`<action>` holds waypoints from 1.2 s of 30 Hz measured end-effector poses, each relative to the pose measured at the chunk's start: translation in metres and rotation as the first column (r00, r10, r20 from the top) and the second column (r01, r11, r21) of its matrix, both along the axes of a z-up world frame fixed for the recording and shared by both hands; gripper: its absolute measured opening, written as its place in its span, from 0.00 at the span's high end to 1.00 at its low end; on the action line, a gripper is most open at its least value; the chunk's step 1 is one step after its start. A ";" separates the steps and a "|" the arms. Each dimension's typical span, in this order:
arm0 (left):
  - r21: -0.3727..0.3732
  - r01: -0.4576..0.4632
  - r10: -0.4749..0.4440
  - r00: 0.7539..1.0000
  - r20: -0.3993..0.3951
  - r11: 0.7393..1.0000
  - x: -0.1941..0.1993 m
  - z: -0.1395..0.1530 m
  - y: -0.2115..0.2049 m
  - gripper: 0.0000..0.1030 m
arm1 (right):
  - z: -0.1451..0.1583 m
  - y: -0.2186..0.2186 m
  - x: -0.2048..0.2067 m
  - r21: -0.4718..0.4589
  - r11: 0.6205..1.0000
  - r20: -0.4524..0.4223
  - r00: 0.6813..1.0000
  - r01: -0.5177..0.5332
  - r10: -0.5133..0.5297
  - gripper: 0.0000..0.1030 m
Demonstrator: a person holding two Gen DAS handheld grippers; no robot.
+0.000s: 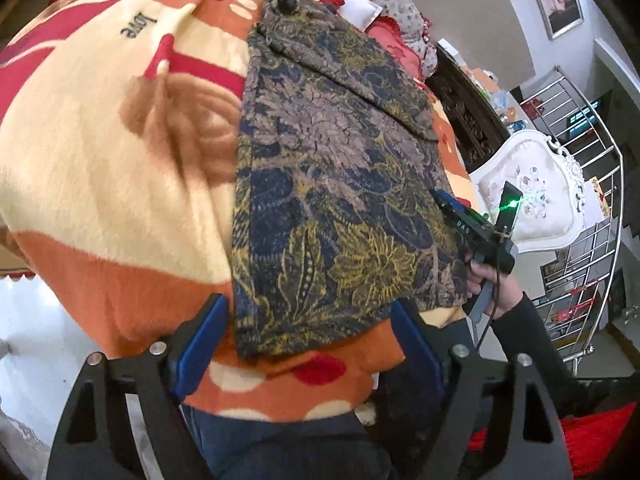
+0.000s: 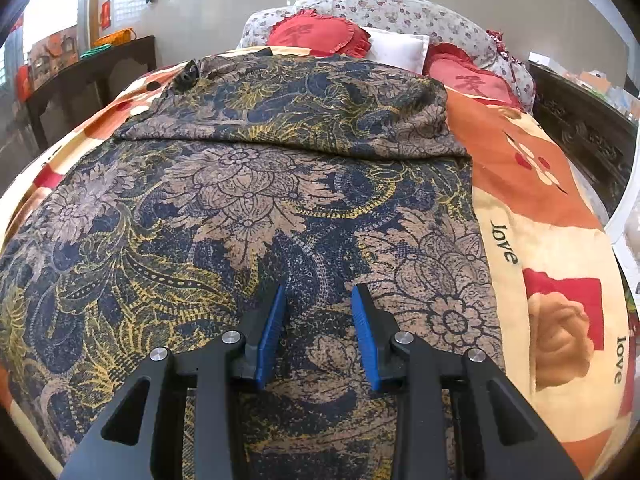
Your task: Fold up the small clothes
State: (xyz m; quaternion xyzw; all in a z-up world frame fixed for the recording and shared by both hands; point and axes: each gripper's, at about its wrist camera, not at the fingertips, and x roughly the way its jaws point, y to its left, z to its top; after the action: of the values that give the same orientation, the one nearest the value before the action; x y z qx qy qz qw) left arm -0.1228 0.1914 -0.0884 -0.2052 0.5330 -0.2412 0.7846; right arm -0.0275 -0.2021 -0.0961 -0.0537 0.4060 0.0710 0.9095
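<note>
Left wrist view: garment [image 1: 320,184], dark floral print, lies flat on the blanket [image 1: 100,168] covering the bed, one flap folded over at its far end. Left gripper [image 1: 308,344] hangs over the garment's near edge, fingers [image 1: 200,344] wide apart either side of the near corner, not pressing on the cloth. Right gripper [image 1: 476,224] sits at the garment's right edge, a hand [image 1: 492,288] on its handle. White chair [image 1: 532,192] just beyond that edge.

Right wrist view: right gripper [image 2: 320,320] low over the garment [image 2: 240,200], fingers [image 2: 272,332] partly apart, nothing clamped; can't tell if the tips touch the cloth. Red pillows [image 2: 320,36] beyond the garment's far end.
</note>
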 end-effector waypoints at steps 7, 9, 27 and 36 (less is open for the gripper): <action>-0.033 -0.040 0.038 0.998 -0.044 0.999 -0.013 -0.011 0.003 0.33 | 0.000 0.000 -0.001 -0.001 1.000 0.001 1.000 0.000 0.000 0.52; -0.063 -0.070 0.067 0.997 -0.040 0.996 -0.011 -0.008 0.006 0.39 | 0.000 0.000 0.000 0.000 1.000 0.000 1.000 0.000 0.000 0.52; 0.048 -0.110 0.108 0.994 0.034 0.993 0.007 -0.001 -0.006 0.55 | 0.000 -0.001 0.000 0.000 1.000 0.001 1.000 0.002 -0.002 0.52; 0.042 -0.137 0.137 0.990 -0.007 0.990 0.006 -0.010 -0.001 0.89 | 0.048 -0.056 -0.029 0.220 0.967 -0.017 0.992 0.126 -0.125 0.52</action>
State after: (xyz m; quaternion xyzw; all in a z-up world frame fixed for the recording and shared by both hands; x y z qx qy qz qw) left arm -0.1171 0.1905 -0.0988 -0.2263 0.5265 -0.1744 0.8007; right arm -0.0563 -0.2585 -0.0483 0.0735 0.3993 0.0579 0.9120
